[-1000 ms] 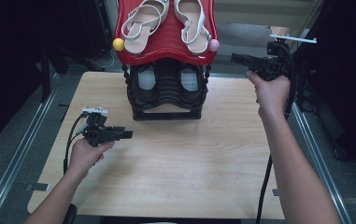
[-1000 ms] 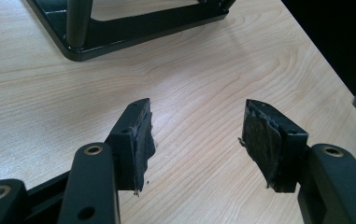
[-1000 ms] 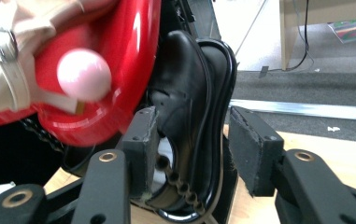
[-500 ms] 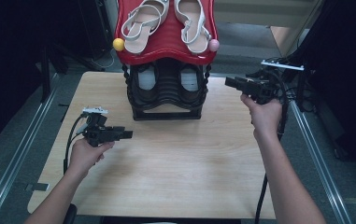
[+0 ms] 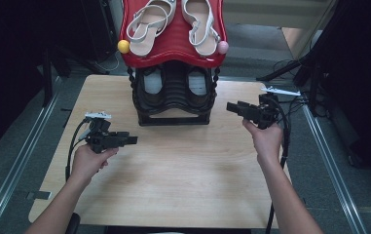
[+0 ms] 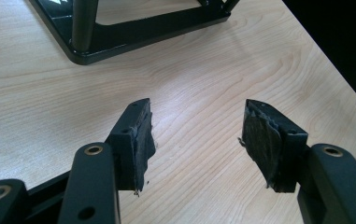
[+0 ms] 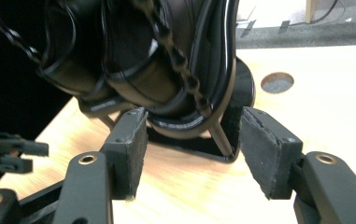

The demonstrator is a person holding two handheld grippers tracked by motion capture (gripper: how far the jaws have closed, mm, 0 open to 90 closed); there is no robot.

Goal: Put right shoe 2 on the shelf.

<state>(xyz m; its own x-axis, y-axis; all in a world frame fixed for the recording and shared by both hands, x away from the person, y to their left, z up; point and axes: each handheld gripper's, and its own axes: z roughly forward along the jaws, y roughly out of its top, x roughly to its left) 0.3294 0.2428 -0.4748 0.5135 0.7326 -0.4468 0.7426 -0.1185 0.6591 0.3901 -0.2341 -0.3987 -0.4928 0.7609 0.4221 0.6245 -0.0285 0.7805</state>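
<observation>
While right gripper (image 5: 235, 108) hangs wide, empty, beside shoe rack (image 5: 173, 100): aim at lower shelf; approach level; avoid frame; left gripper (image 5: 130, 140) released.

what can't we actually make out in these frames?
- High view: black shoes on the rack's lower shelf, mostly hidden under the red top shelf.
- High view: sandals cut off by the top edge.
- Right gripper view: rack close, dark and blurred; shoe details unreadable.
- Left gripper view: rack base cut off at the top.

Light wood-grain rectangular table (image 5: 173, 195), with round hole (image 7: 277, 82), on grey floor (image 5: 8, 161) between metal floor rails (image 5: 20, 161); dark surroundings, pale cabinet (image 5: 270, 12) behind.
</observation>
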